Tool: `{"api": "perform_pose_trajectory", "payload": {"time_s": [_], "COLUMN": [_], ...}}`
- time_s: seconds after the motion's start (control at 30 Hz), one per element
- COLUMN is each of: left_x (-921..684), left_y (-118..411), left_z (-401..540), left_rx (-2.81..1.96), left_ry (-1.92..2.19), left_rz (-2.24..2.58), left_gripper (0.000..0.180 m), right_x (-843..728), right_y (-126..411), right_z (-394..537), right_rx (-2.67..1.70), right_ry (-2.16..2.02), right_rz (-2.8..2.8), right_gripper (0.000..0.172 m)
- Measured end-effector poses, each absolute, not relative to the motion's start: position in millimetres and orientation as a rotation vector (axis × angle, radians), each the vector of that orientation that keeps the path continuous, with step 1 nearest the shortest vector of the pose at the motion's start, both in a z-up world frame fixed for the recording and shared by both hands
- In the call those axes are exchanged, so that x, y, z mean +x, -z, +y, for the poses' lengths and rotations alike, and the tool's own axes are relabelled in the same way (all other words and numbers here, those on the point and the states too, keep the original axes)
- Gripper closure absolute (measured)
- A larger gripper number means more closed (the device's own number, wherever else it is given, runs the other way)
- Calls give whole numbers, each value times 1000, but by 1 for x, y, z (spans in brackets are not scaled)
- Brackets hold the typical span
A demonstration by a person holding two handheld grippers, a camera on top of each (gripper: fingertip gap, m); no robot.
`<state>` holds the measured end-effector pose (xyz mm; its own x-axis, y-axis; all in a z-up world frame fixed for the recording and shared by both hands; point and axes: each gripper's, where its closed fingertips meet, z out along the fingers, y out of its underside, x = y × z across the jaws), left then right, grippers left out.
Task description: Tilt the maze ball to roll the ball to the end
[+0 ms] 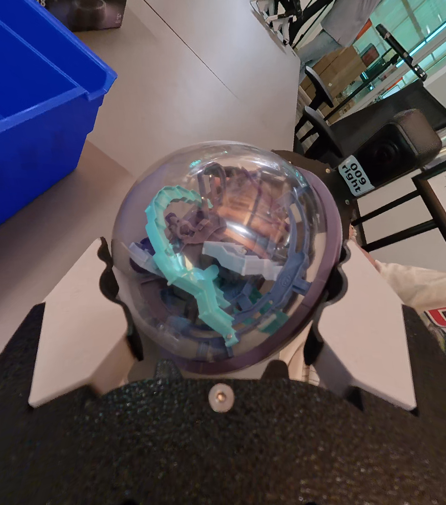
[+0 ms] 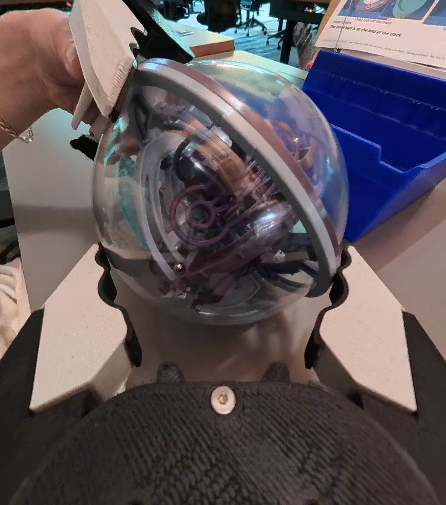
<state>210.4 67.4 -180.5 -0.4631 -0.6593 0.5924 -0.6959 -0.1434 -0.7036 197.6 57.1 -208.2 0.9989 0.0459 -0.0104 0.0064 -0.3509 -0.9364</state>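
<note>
Left hand-held gripper (image 1: 223,267) clamps the maze ball (image 1: 224,257); right hand-held gripper (image 2: 222,273) clamps it too.

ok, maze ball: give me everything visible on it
The maze ball is a clear plastic sphere with a grey-purple band around its middle, tilted diagonally. Inside run teal, blue, lilac and purple tracks; a small steel ball sits low on a track. It is held off the table, clamped between the left gripper and the right gripper, near a blue bin.

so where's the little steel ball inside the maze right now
In the right wrist view the steel ball sits low on the left side of the maze ball, beside a pale curved track, near the right tongs' left finger.
</note>
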Motion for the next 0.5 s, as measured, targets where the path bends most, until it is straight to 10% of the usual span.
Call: {"api": "perform_pose_trajectory", "payload": {"time_s": [0.5], "left_x": [184], "left_y": [183], "left_z": [70], "left_rx": [1280], "left_ry": [-1644], "left_rz": [-2247], "left_gripper": [27], "right_x": [172], "right_y": [213], "right_z": [59], "right_rx": [-1859], "right_ry": [189], "right_rz": [-30], "right_gripper": [17]}}
